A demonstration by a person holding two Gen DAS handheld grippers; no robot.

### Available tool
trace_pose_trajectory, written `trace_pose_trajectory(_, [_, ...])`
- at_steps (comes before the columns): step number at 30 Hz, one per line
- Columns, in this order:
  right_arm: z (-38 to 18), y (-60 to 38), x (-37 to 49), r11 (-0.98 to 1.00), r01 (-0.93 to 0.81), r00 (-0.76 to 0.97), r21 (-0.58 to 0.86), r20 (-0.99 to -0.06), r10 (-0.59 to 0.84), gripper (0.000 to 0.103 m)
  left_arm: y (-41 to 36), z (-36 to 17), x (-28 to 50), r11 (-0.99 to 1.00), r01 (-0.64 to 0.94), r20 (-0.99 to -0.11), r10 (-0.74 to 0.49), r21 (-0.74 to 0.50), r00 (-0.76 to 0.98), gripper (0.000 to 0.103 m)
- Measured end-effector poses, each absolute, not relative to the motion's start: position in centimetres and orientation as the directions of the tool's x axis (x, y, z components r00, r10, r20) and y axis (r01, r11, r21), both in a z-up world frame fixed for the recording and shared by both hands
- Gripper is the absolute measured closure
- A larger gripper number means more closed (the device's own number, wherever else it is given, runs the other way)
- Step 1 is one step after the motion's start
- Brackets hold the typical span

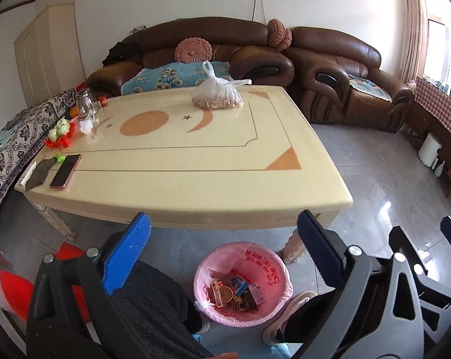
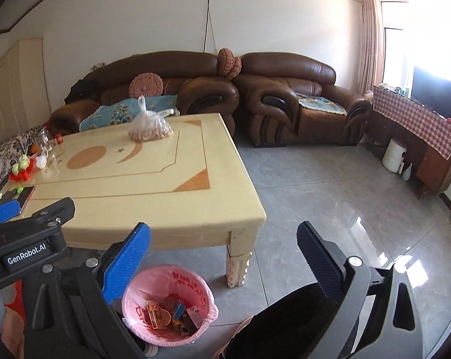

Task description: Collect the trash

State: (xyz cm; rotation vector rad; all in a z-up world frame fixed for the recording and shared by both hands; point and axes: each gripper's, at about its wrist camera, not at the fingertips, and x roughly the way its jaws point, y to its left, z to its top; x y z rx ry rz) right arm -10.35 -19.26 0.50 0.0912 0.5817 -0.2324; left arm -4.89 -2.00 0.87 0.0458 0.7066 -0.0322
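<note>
Below, pink-lined bin point(image 1: 243, 284) of trash point(image 1: 235, 293) — jaws wide, empty

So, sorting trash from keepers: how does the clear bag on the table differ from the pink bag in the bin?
The clear bag is knotted shut; the pink bag gapes open. The clear bag sits on the table, the pink bag on the floor. Both are thin plastic holding things.

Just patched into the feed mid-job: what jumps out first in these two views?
The pink-lined trash bin on the floor by the near table leg, already holding small boxes and wrappers, sits between the person's feet. Beyond it, the cream table carries a clear bag of nuts at its far edge and a phone near its left corner. The left claw and right claw both hang open and empty above the bin.
</note>
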Motion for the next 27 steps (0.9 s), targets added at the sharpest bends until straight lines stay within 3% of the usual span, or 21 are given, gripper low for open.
trace_pose_trajectory(11, [5.8,-18.3,-14.3,0.976,0.213,0.879,0.047,-0.445,-0.17,0.007,-1.9,4.4,-8.1,0.999,0.0,-0.556,0.022,0.039,0.831,0.006])
trace_pose_trajectory(27, [7.1,-17.9,-15.0,0.98,0.188,0.891,0.066,-0.432,-0.142,0.007,-1.9,5.2,-8.6,0.999,-0.009,-0.547,0.032,0.044,0.836,0.006])
